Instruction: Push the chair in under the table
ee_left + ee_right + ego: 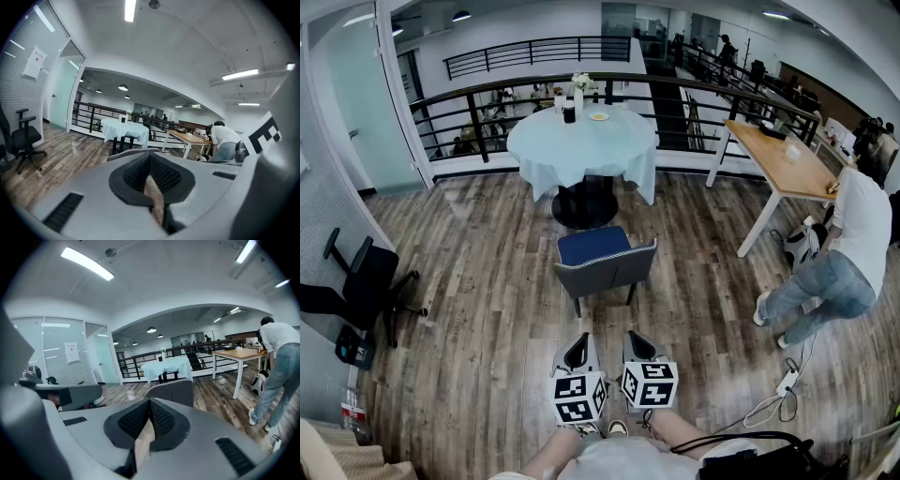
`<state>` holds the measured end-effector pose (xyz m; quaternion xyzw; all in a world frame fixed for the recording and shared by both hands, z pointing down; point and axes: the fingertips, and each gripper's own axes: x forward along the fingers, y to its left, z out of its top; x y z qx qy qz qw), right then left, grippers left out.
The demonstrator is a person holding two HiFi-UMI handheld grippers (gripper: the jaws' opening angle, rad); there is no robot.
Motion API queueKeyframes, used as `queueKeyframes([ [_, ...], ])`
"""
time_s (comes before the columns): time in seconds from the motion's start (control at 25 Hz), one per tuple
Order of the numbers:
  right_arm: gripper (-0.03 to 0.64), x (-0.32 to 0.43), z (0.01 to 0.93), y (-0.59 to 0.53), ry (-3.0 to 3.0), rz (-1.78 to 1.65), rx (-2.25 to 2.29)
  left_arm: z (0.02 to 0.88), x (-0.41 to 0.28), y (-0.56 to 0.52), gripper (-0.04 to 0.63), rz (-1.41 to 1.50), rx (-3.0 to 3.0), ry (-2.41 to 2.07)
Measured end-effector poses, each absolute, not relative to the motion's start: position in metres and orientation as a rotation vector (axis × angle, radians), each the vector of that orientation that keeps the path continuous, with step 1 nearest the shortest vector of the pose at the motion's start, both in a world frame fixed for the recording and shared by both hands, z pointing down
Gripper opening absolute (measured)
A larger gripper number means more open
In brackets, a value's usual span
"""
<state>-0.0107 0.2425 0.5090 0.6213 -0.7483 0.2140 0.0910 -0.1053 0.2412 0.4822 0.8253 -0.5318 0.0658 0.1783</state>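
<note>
A grey chair with a blue seat stands on the wood floor, pulled out from a round table draped in a pale cloth. Its backrest faces me. My left gripper and right gripper hang side by side a short way behind the backrest, both shut and empty, touching nothing. The left gripper view shows the chair's back just past the shut left gripper, with the table beyond. In the right gripper view the chair back rises above the shut right gripper, the table behind it.
A black office chair stands at the left wall. A wooden table is at the right, where a person bends over. Cables and a power strip lie on the floor at my right. A black railing runs behind the round table.
</note>
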Motion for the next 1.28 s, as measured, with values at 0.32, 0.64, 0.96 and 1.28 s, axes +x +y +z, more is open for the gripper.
queueKeyframes([
  [0.32,0.015,-0.01,0.509,0.234,-2.215,0.638,1.842,0.485,-0.109,0.231,0.003,0.182,2.315,-1.506],
  [0.64,0.017,-0.01,0.517,0.229,-2.194,0.707,1.859,0.489,-0.113,0.224,0.003,0.191,2.304,-1.502],
  [0.96,0.017,-0.019,0.524,0.217,-2.152,0.72,1.865,0.496,-0.126,0.213,0.003,0.216,2.306,-1.475],
  [1.28,0.017,-0.026,0.537,0.202,-2.109,0.746,1.895,0.512,-0.141,0.188,0.003,0.232,2.296,-1.442],
])
